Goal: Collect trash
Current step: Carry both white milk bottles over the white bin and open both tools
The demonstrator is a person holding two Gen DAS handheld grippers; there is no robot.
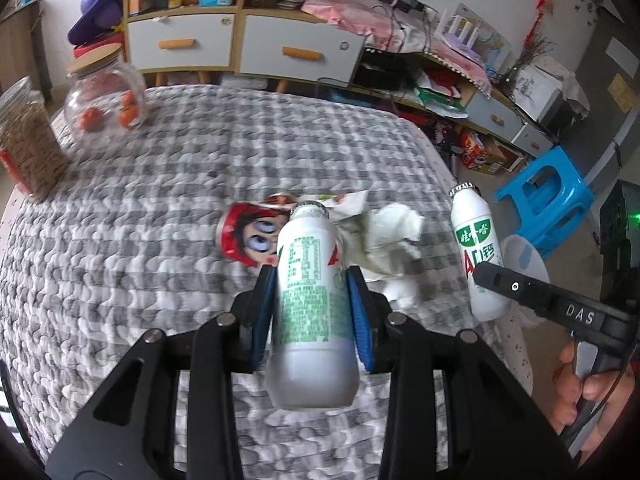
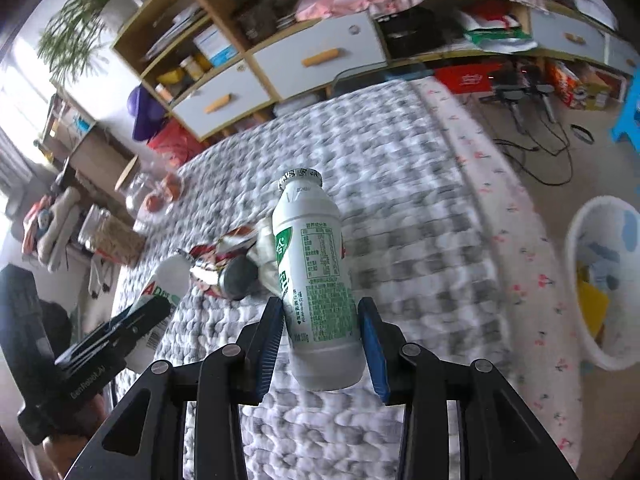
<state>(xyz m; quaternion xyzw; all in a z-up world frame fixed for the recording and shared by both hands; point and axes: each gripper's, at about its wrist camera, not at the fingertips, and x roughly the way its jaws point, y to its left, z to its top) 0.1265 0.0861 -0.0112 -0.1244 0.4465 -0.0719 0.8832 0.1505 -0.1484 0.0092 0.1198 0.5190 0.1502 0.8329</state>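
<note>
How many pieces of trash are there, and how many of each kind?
White drink bottles: 2, one in the left gripper (bottle), one in the right gripper (bottle)
Crushed cans: 1
Crumpled tissues: 1
Torn wrappers: 1
Total: 5

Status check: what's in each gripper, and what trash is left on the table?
Left gripper shut on white bottle. Right gripper shut on second white bottle. Crushed can and crumpled tissue on table. White bin unobstructed.
</note>
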